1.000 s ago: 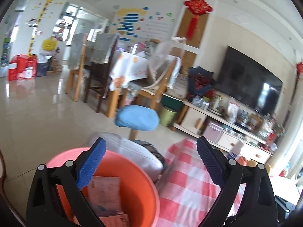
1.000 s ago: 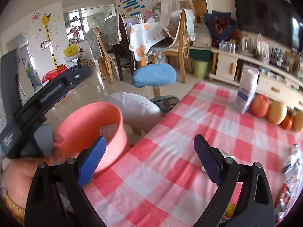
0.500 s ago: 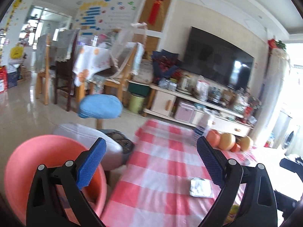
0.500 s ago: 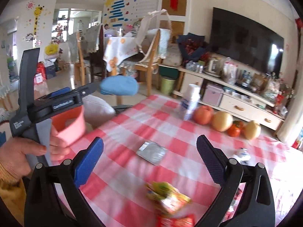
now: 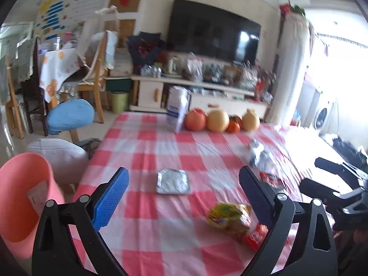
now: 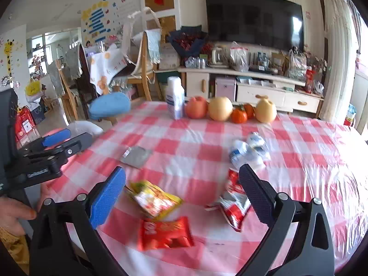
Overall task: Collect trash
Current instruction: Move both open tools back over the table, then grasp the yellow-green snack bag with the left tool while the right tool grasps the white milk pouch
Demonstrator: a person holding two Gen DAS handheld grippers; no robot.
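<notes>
- Left wrist view: the pink bin, which was filling the lower middle a second ago, is now being seen at the far left edge, and the bench with its red-and-white checked cloth is now filling the view.
- The left gripper is being held over the cloth with its jaws wide apart and nothing between them.
- In the right wrist view, the right gripper is being shown with its jaws spread fully after a slight further opening; they are empty, and wrappers that were out of sight a second ago are lying below them.
- The trash is being seen scattered on the near part of the bench: a silver foil packet, a yellow snack bag, a red wrapper, a red-and-white wrapper and a crushed plastic bottle, all blurred.
- At the far edge a white bottle is standing upright beside a row of fruit.
- Beyond, a television, a low cabinet and chairs are being shown.
</notes>
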